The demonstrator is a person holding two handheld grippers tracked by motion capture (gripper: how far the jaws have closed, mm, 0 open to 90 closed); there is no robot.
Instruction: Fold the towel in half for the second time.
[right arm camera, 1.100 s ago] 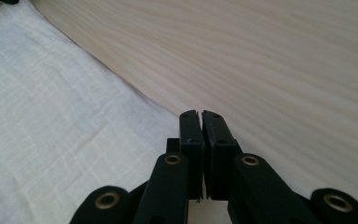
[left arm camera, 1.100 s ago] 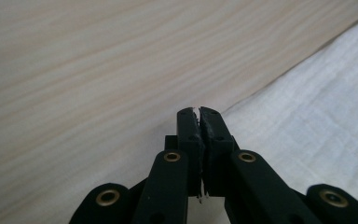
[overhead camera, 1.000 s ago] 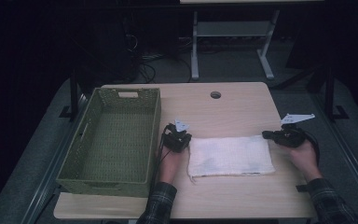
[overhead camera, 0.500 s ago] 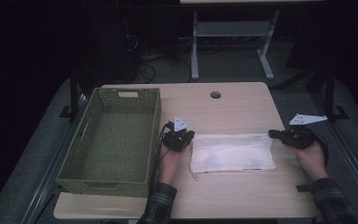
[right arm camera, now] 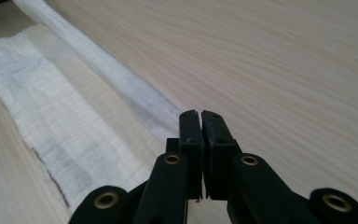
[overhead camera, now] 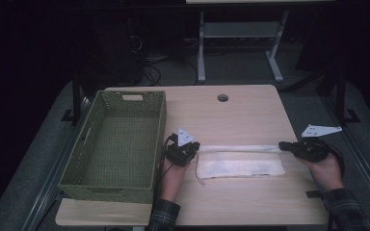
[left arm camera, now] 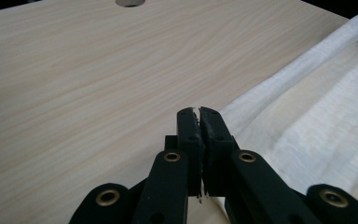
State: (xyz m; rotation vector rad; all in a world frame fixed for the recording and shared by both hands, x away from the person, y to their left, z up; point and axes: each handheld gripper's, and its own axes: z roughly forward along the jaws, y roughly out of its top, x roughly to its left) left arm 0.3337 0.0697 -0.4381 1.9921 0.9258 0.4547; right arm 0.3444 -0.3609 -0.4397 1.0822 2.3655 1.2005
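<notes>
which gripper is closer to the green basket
the left gripper, shut on the left end of the white cloth, right beside the green woven basket; the right gripper grips the cloth's other end, much farther from it

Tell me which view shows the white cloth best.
The high view: the whole white cloth lies folded on the table, its far edge stretched between the left gripper and right gripper. The left gripper view shows just one end by the shut jaws; the right gripper view shows the other end.
</notes>
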